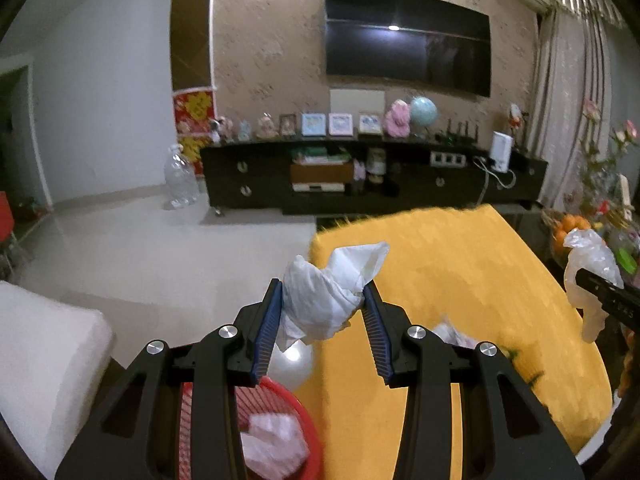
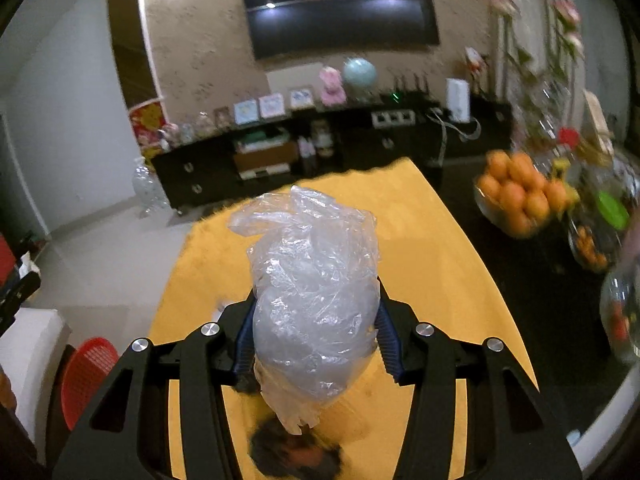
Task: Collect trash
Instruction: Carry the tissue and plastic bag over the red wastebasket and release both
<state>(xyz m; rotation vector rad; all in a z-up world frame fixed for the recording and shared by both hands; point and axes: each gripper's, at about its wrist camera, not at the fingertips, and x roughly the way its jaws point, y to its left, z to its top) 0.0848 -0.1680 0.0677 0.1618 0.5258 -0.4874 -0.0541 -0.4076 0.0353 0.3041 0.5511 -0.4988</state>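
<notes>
My left gripper (image 1: 325, 294) is shut on a crumpled white tissue (image 1: 332, 284), held above the left edge of the yellow table (image 1: 460, 272). Below it on the floor stands a red basket (image 1: 286, 398) with pale wrappers (image 1: 272, 436) inside. My right gripper (image 2: 316, 304) is shut on a crumpled clear plastic bag (image 2: 312, 264), lifted over the yellow table (image 2: 432, 248). The same bag (image 1: 588, 260) shows at the right edge of the left wrist view. A dark blurred object (image 2: 296, 456) lies on the table under the bag. The red basket (image 2: 86, 376) sits to the lower left.
A white ball (image 1: 290, 362) rests beside the basket, and a white seat (image 1: 40, 360) stands left of it. More scraps (image 1: 452, 332) lie on the table. A bowl of oranges (image 2: 516, 196) and glassware (image 2: 624, 312) crowd the dark surface on the right. A TV cabinet (image 1: 360, 176) lines the far wall.
</notes>
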